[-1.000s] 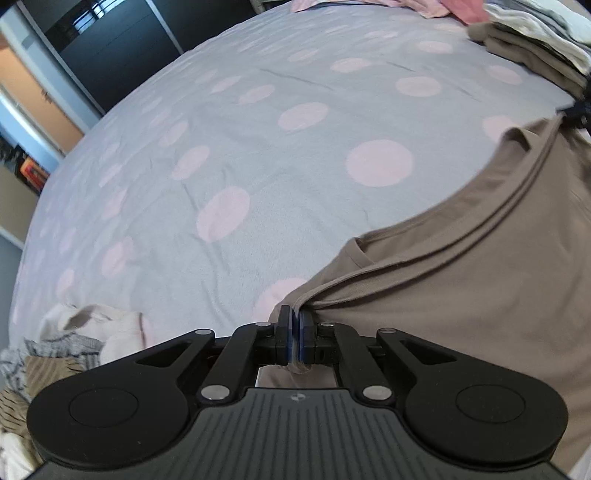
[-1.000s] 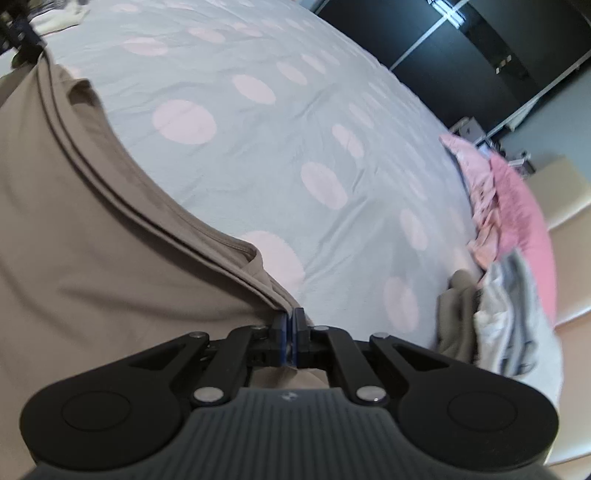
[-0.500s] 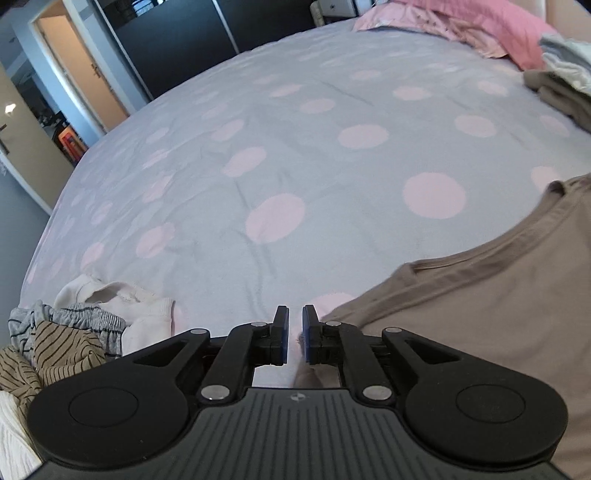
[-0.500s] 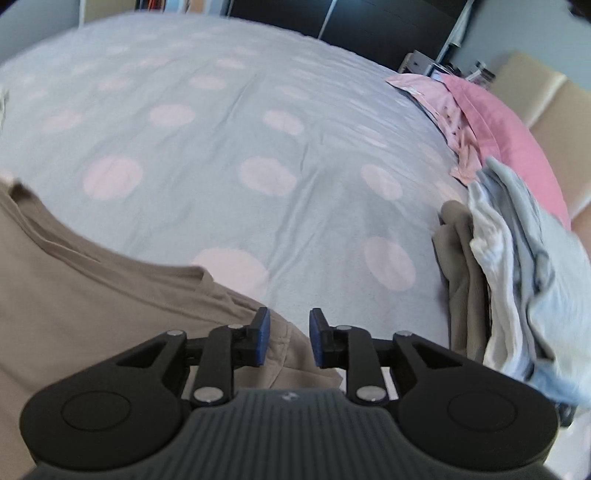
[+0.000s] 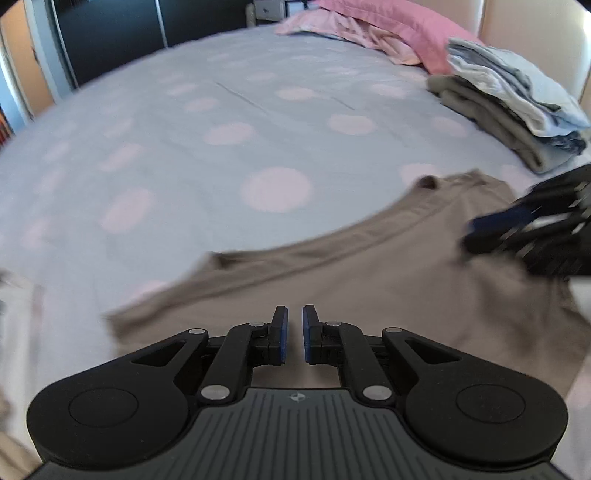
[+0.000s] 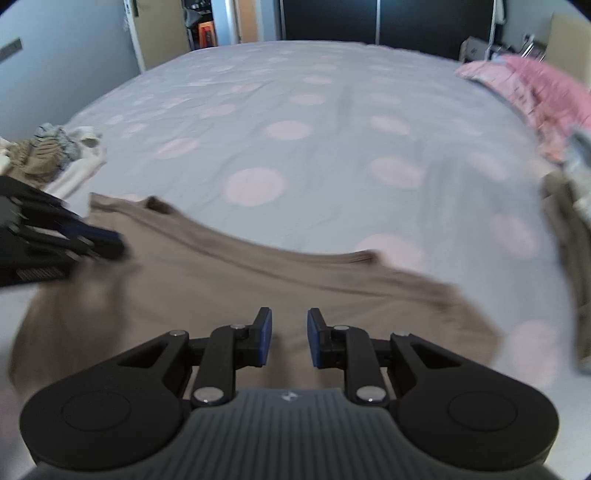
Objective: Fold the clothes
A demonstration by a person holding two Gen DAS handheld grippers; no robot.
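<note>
- Here, in the left wrist view, a bed (image 5: 155,147) in a grey cover with pale pink dots is filling most of the frame, with dark wardrobe doors (image 5: 118,33) behind it, a pink pillow (image 5: 391,26) at the far edge and a stack of folded clothes (image 5: 509,110) sitting at the right.
- The brown shirt (image 5: 369,280) is lying flat on the bed's near side, its long axis running left to right and its upper hem facing away; the left tool (image 5: 294,338) is hovering over it, jaws slightly parted and gripping nothing, while the right tool (image 5: 517,229) is showing blurred at the right edge.
- In the right wrist view, the bed (image 6: 314,122) is stretching toward a doorway (image 6: 221,22), with a heap of unfolded laundry (image 6: 55,155) at the left.
- The brown shirt (image 6: 240,280) is spreading crosswise; the right tool (image 6: 289,341) is hanging above it, jaws parted and empty, and the left tool (image 6: 74,236) is entering blurred.
</note>
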